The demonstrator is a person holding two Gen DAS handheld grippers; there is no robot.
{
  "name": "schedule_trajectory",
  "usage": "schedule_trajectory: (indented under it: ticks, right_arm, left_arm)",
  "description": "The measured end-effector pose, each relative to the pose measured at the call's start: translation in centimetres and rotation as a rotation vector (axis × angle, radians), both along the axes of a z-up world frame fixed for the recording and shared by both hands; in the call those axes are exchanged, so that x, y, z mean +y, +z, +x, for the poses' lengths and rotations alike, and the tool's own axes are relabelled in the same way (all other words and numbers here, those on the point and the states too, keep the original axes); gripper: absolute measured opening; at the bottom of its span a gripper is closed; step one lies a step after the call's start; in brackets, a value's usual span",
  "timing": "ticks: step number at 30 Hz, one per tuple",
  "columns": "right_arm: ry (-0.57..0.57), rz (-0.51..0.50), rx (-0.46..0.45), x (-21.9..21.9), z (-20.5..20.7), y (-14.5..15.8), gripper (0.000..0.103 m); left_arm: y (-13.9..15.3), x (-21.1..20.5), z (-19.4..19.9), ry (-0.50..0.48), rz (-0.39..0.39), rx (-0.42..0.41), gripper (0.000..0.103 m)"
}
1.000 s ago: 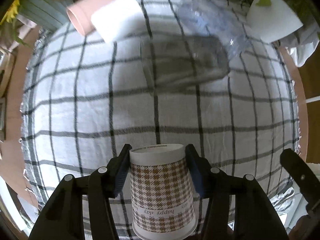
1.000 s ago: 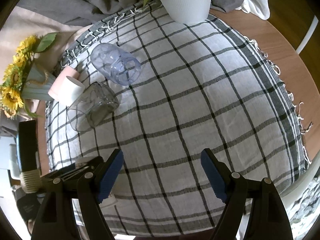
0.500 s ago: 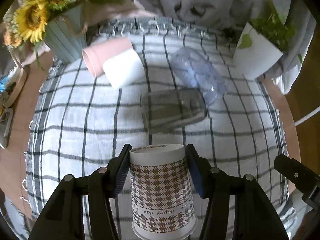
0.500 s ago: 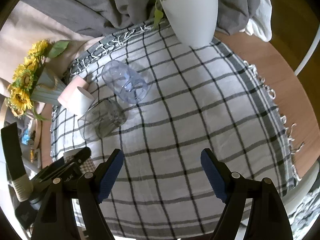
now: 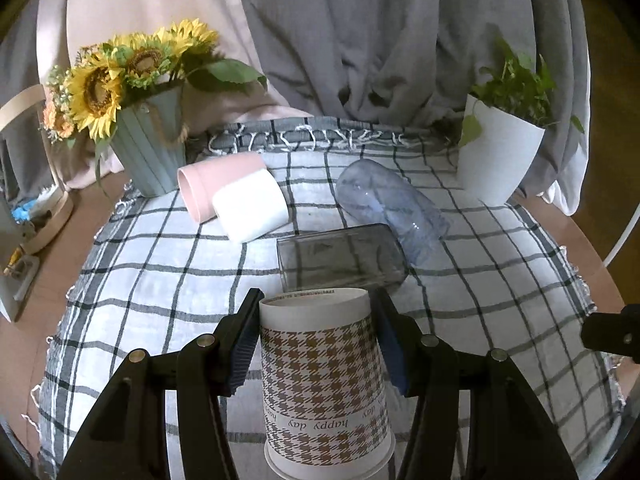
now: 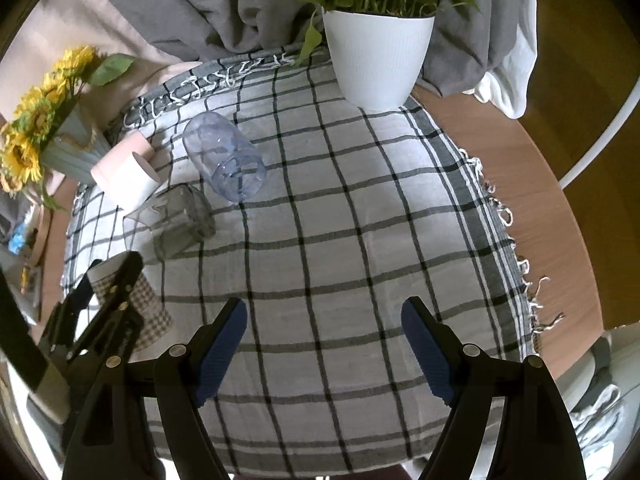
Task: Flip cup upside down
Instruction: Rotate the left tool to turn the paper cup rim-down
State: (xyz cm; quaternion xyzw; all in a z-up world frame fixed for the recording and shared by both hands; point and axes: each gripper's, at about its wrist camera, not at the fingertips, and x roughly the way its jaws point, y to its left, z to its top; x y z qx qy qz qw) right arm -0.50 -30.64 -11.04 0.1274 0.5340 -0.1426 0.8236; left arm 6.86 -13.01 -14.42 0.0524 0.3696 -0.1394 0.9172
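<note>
Left wrist view: your left gripper [image 5: 316, 344] jaws clamp the houndstooth paper cup [image 5: 326, 384], base up, rim down, while your right gripper [image 6: 324, 344] jaws hang wide over the checked cloth [image 6: 360, 220].

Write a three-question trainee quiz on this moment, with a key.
1. True or false: the right gripper is shut on a cup.
2. Which item does the left gripper hold? A) houndstooth paper cup B) blue clear cup C) pink cup
3. Fill in: the smoky square glass lies on its ____.

Key: 1 false, it is open and holds nothing; 2 A; 3 side.
</note>
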Motion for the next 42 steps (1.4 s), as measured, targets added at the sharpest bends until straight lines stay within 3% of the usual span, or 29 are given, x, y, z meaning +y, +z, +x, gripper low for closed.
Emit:
schedule_trajectory:
  ticks: [4,9,18,42]
  right_arm:
    - [0.017,-0.019,-0.002,0.6,-0.3,0.1,0.08]
    - [0.018,-0.016,0.007,0.7,-0.7,-0.3,0.08]
    - [0.011,0.01,0.014,0.6,-1.2,-0.6,0.08]
    - [0.028,0.021,0.046,0.8,-2.2,-1.5,0.08]
  left_arm:
    - [-0.7,0.1,-0.3,-0.011,-0.042,0.013,0.054]
    - [-0.7,0.2,-1.0,-0.025,-0.036,0.005,0.054]
    - [-0.4,1.0,-2.2,-0.054,-0.065,0.072,0.054]
    - [0.1,1.7,-6.0,-0.069,-0.034,0.088,0.054]
